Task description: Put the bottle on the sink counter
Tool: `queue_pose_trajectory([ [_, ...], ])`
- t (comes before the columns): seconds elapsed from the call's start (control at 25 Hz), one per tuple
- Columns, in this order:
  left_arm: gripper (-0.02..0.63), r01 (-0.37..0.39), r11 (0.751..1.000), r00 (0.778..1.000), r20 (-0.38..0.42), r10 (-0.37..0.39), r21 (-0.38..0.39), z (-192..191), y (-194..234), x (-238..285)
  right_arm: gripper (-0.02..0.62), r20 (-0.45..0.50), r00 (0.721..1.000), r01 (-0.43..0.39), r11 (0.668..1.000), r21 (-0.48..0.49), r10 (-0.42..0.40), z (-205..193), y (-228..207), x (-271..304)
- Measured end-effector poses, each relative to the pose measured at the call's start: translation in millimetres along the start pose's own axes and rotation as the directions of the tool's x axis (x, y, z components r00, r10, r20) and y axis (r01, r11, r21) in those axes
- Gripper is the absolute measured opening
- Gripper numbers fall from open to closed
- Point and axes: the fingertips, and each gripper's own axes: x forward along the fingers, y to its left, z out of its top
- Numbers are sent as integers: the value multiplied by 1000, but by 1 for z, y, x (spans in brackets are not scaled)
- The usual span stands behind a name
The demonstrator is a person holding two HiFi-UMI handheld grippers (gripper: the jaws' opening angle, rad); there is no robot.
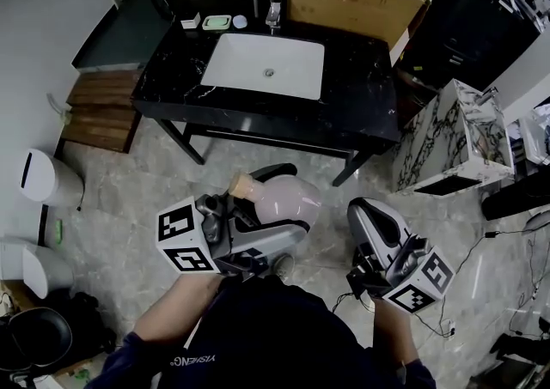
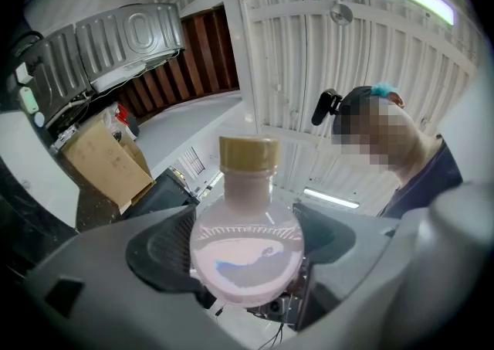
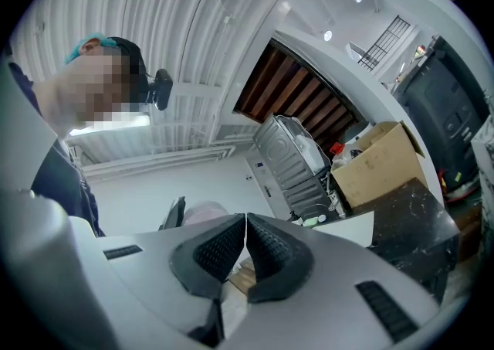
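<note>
Holding the round, pale pink, translucent bottle [image 1: 289,199] with its tan cap, the left gripper [image 2: 247,249] has its 2 ribbed jaws pressed against opposite sides of the bulging body. The neck and cap stick out past the jaw tips. In the head view the bottle lies tilted, cap pointing up and to the left. It hangs over the grey marble floor [image 1: 129,207], close to the person's body. The black marble sink table [image 1: 361,100] with its white rectangular basin [image 1: 266,65] stands well apart, ahead. The right gripper [image 3: 245,221] carries nothing; its 2 jaws meet tip to tip.

By my judgement the carry is under way and the placing not yet begun.

Slipping is the main risk. The jaws bear on a smooth curved surface, so the bottle could squirt forward or twist in the grip if the squeeze loosens or the gripper swings sharply. A fall from here would land on hard stone.

At the table, the tilt must be taken out before release, or the bottle would topple. Whether its base is flat I cannot tell. Bare table runs to the right and front of the basin; setting down too near the rim risks the bottle rolling in. At the back edge a green soap dish [image 1: 216,22] and a tap [image 1: 275,14] crowd the space.
</note>
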Motion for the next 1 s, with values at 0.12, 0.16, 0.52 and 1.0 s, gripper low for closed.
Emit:
queue_pose_trajectory([
  [0.12,391,-1,1000,1000,4,1,1,0,0,0,28,2,1000,2,1000,-2,-2,1,-1,-2],
  [0.16,391,-1,1000,1000,6,1,1,0,-1,0,28,3,1000,3,1000,-2,-3,1,-2,-3],
  [0.52,391,-5,1000,1000,15,5,-3,-2,0,0,28,11,1000,8,1000,26,-8,-2,-10,-8],
  [1.0,391,6,1000,1000,18,-6,-27,7,31,3,28,13,999,44,999,26,-45,-1,-31,7],
])
